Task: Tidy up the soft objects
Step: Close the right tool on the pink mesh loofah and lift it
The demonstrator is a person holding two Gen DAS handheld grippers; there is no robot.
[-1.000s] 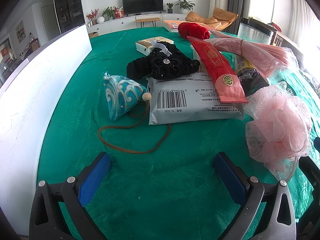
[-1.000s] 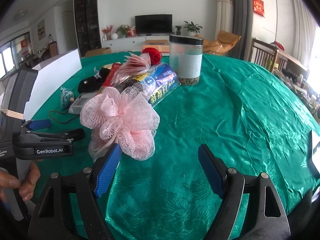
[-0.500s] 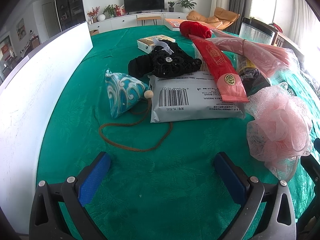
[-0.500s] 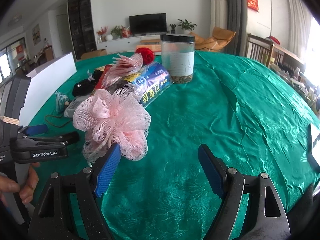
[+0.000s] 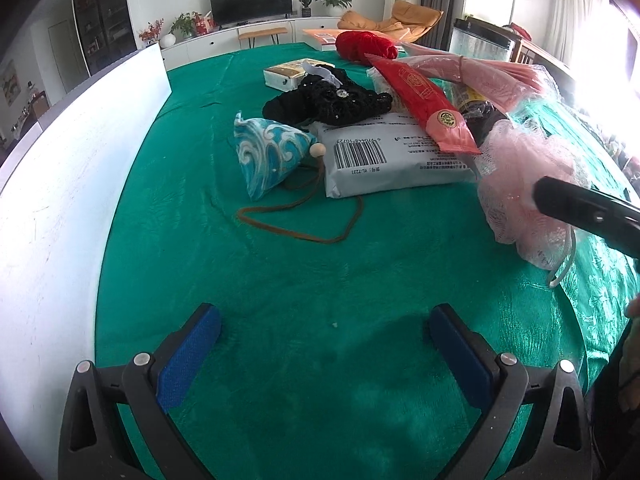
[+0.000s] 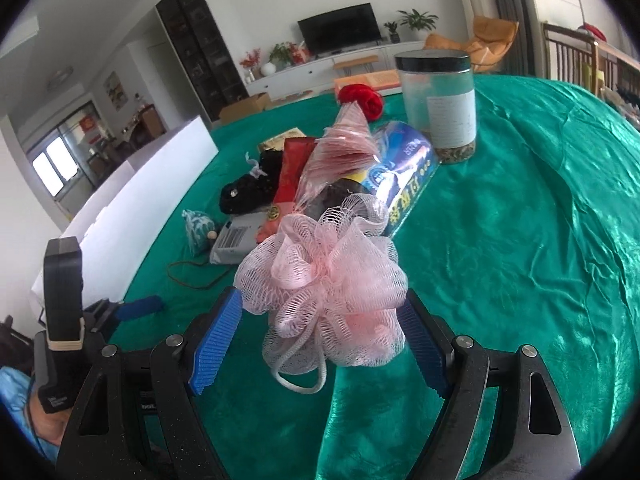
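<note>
Pink mesh bath pouf sits between the parted jaws of the right gripper, positioned for grasping, while the left gripper hovers spread over bare tablecloth.

pink mesh bath pouf: ruffled, white cord loop at 6 o'clock, on green cloth | blue wave-print pouch: pyramid-shaped, wooden bead and brown cord, at pouf's 9 o'clock | black crochet piece: crumpled, at pouch's 1 o'clock
</note>
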